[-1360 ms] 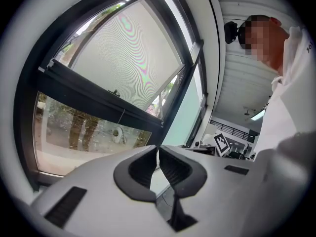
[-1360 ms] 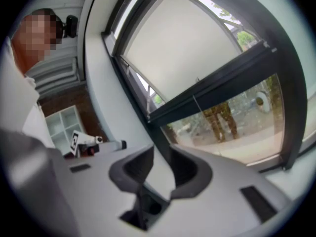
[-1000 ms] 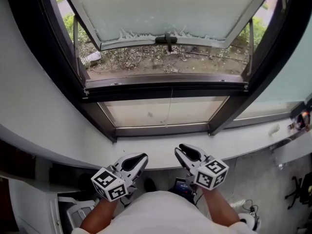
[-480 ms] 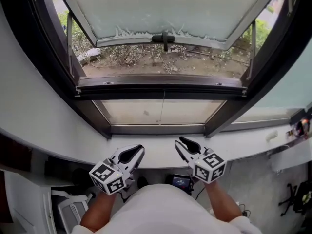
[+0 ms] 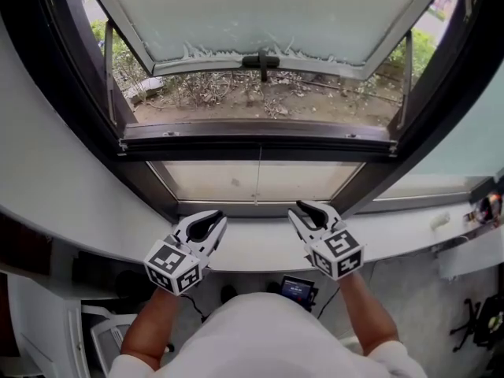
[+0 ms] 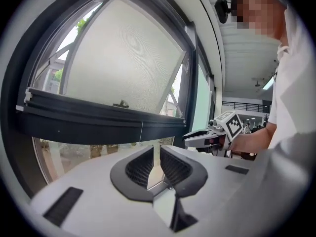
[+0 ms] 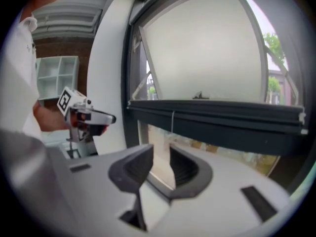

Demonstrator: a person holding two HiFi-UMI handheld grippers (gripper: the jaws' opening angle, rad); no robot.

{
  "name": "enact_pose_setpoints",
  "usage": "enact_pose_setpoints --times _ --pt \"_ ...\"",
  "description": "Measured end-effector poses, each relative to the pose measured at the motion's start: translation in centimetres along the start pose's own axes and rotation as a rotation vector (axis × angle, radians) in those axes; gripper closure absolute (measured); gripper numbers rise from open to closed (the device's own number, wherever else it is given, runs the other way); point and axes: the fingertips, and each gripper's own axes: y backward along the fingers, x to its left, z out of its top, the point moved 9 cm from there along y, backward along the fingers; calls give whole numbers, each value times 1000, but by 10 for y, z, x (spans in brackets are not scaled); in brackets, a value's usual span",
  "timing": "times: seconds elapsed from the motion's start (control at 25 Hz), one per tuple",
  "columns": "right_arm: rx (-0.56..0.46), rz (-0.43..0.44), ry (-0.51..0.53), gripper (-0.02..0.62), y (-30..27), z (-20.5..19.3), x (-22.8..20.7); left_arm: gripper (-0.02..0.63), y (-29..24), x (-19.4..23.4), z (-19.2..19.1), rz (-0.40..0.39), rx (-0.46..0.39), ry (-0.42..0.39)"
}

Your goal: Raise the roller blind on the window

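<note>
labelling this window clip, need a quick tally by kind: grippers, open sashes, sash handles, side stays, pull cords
grippers: 2 (left gripper, right gripper)
open sash: 1
sash handle: 1
side stays: 2 (left stay, right stay)
pull cord: 1
total: 7

Shrubs (image 5: 116, 47) edge bare ground (image 5: 315, 101) outside.

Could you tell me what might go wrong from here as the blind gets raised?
The thin cord hanging from the dark bar is slight and could slip out of the jaws. The left gripper is shut and empty, so unless it opens first it may just push the cord aside.
</note>
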Motion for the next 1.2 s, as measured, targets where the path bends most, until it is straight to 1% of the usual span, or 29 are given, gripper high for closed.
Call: enact_pose_setpoints --times 0.12,0.24,0.32,0.52,0.6,0.68,0.76,0.92,1.08,1.2 --pt "10 -28 63 500 -4 10 -12 555 -10 7 9 8 10 -61" --pt "24 -63 174 499 -12 24 -23 544 -23 15 21 18 39 -157" --pt "45 -91 296 491 -20 35 -28 532 -33 20 29 29 75 -244" --pt "145 -172 675 439 -46 56 -36 475 -59 34 49 65 174 -511" --pt "177 -192 795 423 -53 64 -37 460 -67 40 53 83 211 -594" --pt "204 -203 887 413 -60 69 -39 448 -77 45 57 98 247 -670" --pt "234 -209 943 410 -67 73 -42 440 -87 49 61 110 286 -743" --pt "303 -212 990 408 -79 76 -50 423 -105 52 63 119 359 -868" --pt "356 -203 1015 407 -90 77 -55 420 -121 57 66 133 407 -949" --pt "383 -193 1029 407 -97 75 -54 420 -129 61 66 135 440 -976"
